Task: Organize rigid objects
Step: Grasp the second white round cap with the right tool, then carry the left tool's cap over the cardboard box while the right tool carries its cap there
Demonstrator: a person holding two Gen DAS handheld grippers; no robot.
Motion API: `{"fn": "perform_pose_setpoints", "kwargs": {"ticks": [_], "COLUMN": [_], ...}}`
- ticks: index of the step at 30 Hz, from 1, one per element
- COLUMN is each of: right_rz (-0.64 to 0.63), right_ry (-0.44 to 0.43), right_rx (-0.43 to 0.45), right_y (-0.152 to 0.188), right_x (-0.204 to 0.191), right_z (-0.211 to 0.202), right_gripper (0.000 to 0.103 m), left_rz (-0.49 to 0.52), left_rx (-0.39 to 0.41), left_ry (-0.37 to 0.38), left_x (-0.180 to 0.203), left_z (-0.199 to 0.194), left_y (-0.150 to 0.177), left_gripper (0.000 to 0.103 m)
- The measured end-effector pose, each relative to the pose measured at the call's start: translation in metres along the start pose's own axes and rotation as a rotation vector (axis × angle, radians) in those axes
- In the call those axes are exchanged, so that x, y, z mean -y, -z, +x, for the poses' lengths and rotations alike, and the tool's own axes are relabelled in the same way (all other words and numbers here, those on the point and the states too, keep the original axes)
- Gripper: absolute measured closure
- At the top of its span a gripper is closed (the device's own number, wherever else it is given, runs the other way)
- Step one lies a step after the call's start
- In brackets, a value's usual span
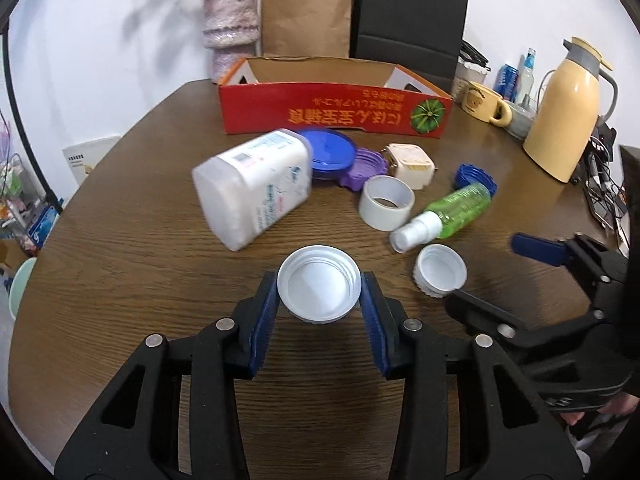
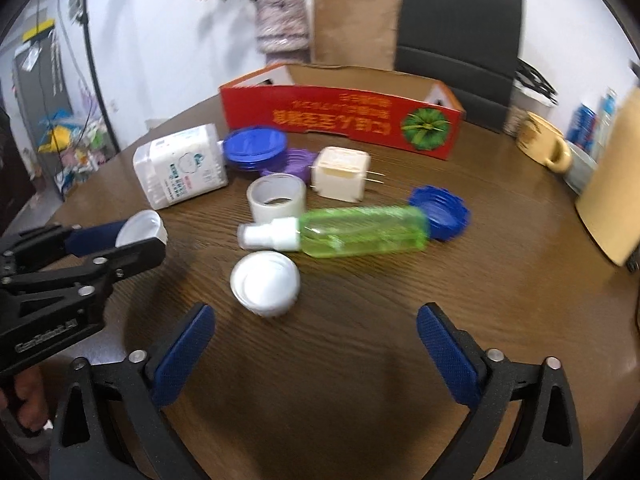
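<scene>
My left gripper [image 1: 319, 286] is shut on a wide white lid [image 1: 319, 284], its hollow side up, over the brown table [image 1: 120, 240]. The right wrist view shows the same lid [image 2: 142, 228] at the left, pinched between the blue pads. My right gripper [image 2: 316, 312] stands open, and a smaller white cap [image 2: 265, 278] lies just beyond its fingers. Past the cap lie a green spray bottle [image 2: 360, 232], a tape roll [image 2: 276, 198], a white plastic box [image 2: 182, 166], a cream plug [image 2: 340, 174], and blue [image 2: 254, 146], purple [image 2: 298, 162] and dark blue [image 2: 440, 212] lids.
An open red cardboard box [image 1: 332, 110] stands at the back of the table. Behind it are a vase [image 1: 230, 20] and two paper bags [image 1: 306, 16]. A yellow mug [image 1: 484, 102] and a cream jug [image 1: 568, 112] stand at the right.
</scene>
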State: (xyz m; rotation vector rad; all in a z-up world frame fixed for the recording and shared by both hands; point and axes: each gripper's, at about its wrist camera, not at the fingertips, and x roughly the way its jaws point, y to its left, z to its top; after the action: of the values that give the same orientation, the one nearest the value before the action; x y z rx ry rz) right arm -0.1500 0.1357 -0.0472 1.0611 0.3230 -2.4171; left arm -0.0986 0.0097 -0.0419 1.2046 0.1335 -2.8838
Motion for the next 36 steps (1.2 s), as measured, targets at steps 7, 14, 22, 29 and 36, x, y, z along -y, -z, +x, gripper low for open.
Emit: {"fn": "perform_pose_setpoints", "kwargs": {"ticks": [7,14,22,29,36], "right_rz": [-0.028,-0.003,0.012,0.029,0.055], "right_ry": [-0.057,-0.058,-0.048,-0.019,0.007], "right_rx": [-0.052,-0.007,0.057,0.119,0.182], "right_y": [-0.009,-0.011,-0.028,-0.054,-0.080], "right_x": [-0.015,-0.010,-0.002,0.006,0.018], "right_z": [0.023,0.011,-0.006,-0.016,-0.023], "right_gripper": [0.058,0.058,0.058,0.058,0.058], "left_rz": [0.000,0.002,0.010,0.004,0.000], "left_rx": [0.013,0.035,0.075,0.126,0.174], "left_ry": [0.002,0.007,0.018,0.029,0.036], "left_x": [-0.006,-0.009,-0.009,-0.012,-0.012], "left_z": [-0.003,-0.008,-0.017,-0.022,-0.021], "left_y": [-0.004,-0.013,-0.033,-0.065,-0.095], "left_gripper": [0.066,0.066,0.066,0.066,0.066]}}
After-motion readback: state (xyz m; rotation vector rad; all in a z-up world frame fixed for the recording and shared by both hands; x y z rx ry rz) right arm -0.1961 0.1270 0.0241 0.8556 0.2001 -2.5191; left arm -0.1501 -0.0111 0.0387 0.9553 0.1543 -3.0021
